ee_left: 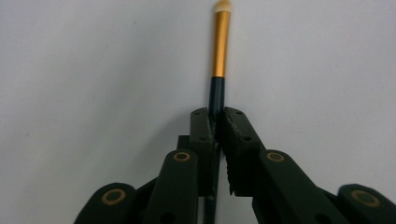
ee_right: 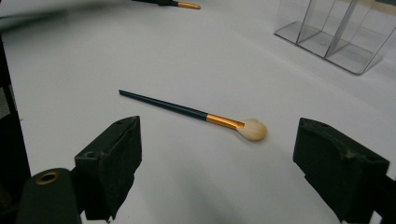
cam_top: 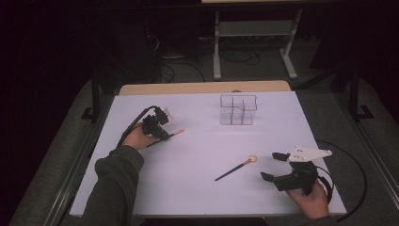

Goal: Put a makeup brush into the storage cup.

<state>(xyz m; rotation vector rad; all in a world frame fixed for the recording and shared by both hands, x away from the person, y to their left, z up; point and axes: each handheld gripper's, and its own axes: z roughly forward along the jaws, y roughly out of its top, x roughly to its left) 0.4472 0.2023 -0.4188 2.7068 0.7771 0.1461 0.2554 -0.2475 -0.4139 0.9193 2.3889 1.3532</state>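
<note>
Clamped tight, the left gripper (cam_top: 162,131) holds a thin makeup brush (cam_top: 175,133) by its dark handle in the high view, the gold ferrule poking out past its tips toward a clear divided organizer (cam_top: 238,110) farther up the white table (cam_top: 197,188). Well off to its right, the right gripper (cam_top: 274,165) stands wide open with nothing in it, a second brush (cam_top: 235,169) lying just ahead. From the left gripper view, both pads pinch the thin brush (ee_left: 219,60), its pale tip pointing straight away. From the right gripper view, the fluffy-headed brush (ee_right: 191,112) lies flat between and beyond the parted jaws, untouched, the organizer (ee_right: 336,32) behind it.
</note>
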